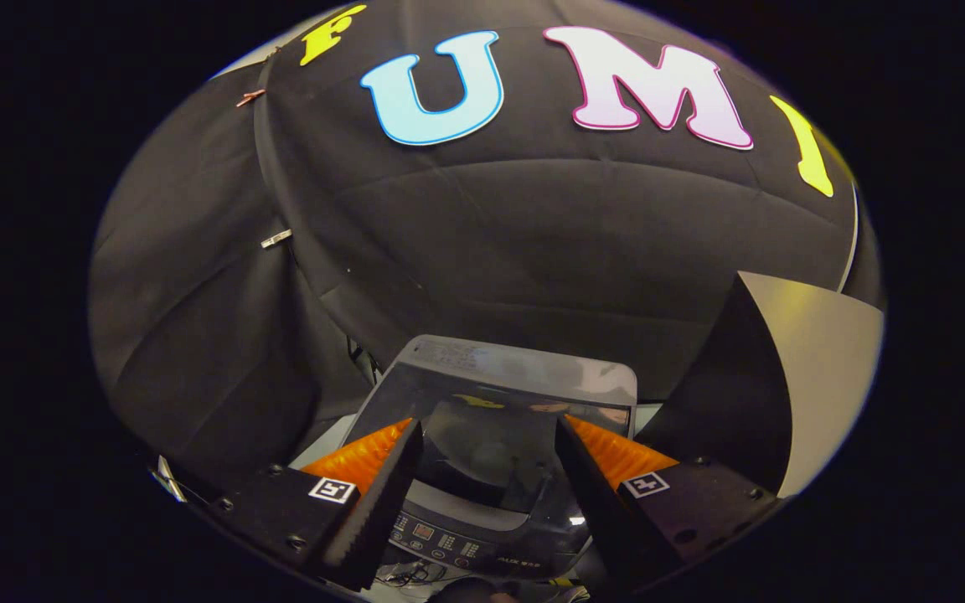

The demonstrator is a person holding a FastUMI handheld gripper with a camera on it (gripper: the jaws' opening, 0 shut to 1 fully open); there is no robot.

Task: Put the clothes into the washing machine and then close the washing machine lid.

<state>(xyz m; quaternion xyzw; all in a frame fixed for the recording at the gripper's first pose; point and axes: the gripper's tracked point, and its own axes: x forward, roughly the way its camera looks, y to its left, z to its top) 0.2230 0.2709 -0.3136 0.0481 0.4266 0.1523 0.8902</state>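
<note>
Grey washing machine (495, 368) w/ dark glossy lid (491, 435), black cloth wall (533, 243)

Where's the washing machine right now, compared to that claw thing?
In the gripper view the washing machine sits just ahead of and below the open gripper, framed between its two fingers, its lid down and its control panel nearest, with the booth's black cloth wall behind.
</note>
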